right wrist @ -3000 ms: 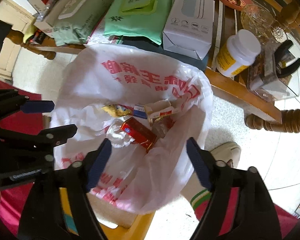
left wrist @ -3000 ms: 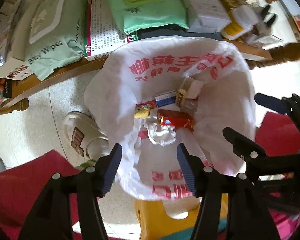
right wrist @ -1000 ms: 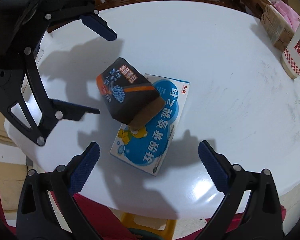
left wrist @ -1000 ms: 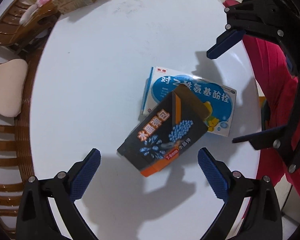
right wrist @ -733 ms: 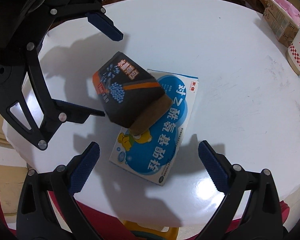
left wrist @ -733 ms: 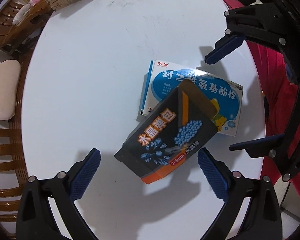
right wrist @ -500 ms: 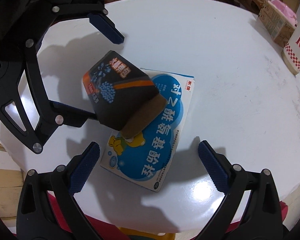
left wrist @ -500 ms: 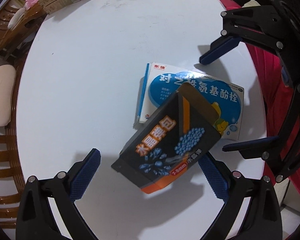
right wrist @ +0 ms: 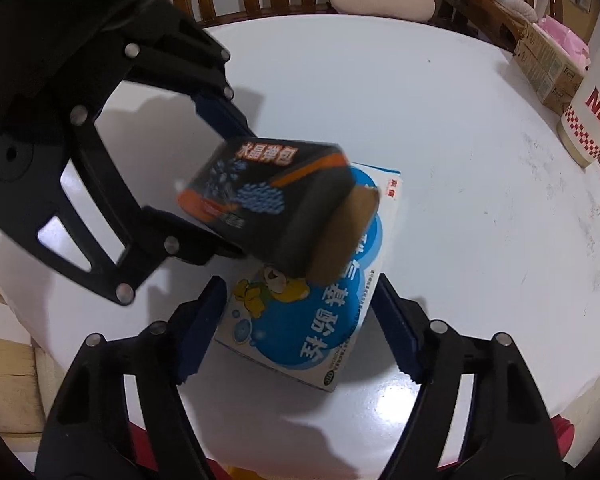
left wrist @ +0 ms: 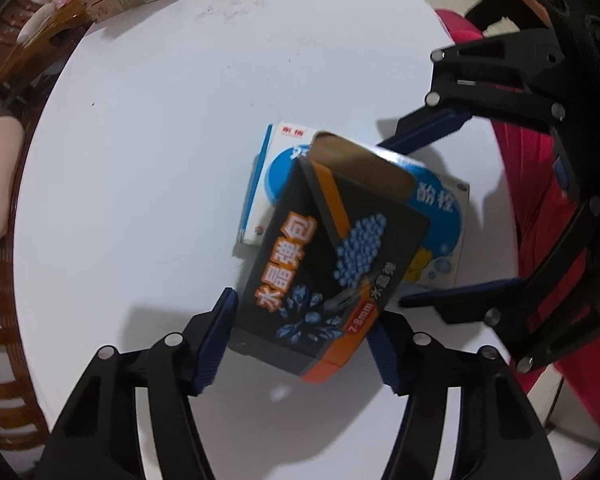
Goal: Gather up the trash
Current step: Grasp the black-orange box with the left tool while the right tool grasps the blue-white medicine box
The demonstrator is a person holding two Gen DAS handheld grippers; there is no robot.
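My left gripper (left wrist: 302,338) has just been closing and its pads now sit against both sides of the black box (left wrist: 332,256), which tilts with one end up off the blue-and-white box (right wrist: 312,312). My right gripper (right wrist: 300,326) has also just been closing, jaws straddling the blue-and-white box at its near end, pads right at its edges, though I can't confirm contact. Both boxes are on the white round table (left wrist: 160,120), paper cup (right wrist: 592,96) at its far edge.

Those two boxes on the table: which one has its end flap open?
The black and orange box: its brown flap stands open, and it leans on the flat blue and white box.
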